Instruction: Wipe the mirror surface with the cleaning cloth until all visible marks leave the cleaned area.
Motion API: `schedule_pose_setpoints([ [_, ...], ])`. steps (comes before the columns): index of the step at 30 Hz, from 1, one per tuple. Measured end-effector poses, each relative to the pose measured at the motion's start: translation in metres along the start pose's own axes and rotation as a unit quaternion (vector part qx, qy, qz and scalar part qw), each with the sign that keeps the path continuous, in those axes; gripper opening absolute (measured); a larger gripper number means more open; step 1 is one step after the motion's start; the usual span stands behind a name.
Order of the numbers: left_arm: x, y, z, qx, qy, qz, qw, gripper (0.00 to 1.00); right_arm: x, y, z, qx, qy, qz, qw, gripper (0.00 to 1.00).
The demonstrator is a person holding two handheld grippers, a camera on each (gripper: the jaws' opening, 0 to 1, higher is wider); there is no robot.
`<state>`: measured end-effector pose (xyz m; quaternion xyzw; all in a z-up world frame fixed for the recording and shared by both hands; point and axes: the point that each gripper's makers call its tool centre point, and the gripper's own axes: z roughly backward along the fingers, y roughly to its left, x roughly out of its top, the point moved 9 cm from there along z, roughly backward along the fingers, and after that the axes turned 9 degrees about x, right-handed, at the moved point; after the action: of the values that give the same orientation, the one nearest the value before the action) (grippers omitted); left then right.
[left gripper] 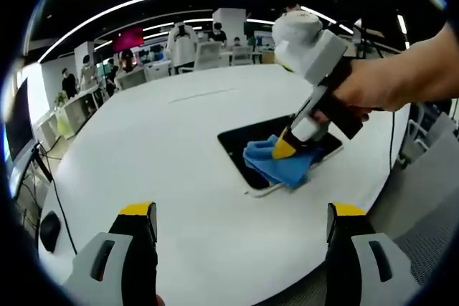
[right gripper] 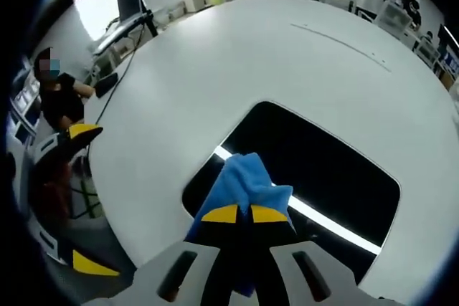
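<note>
left gripper view: the left tool hangs with jaws spread wide over bare white bench. ahead of it the dark mirror lies flat near the bench's rim, with a crumpled blue cloth on it under the right tool.

right gripper view: the right tool is clamped on the cloth, pressed at the mirror's near edge; open glass lies beyond.

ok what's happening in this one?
A person is wiping a dark rectangular mirror lying flat on a white round table. The right gripper is shut on a blue cleaning cloth, pressing it onto the mirror's near corner. The left gripper is open, hanging above the table edge with nothing in it. Whether any marks remain can't be told.
</note>
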<state>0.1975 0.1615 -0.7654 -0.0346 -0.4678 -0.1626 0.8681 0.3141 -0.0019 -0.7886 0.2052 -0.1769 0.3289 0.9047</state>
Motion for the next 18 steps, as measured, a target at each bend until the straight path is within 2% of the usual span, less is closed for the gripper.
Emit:
schedule_pose_setpoints([
  [18, -0.001, 0.0, -0.002, -0.004, 0.003, 0.001, 1.0, 0.99, -0.018, 0.015, 0.008, 0.023, 0.006, 0.006, 0.9997, 0.0],
])
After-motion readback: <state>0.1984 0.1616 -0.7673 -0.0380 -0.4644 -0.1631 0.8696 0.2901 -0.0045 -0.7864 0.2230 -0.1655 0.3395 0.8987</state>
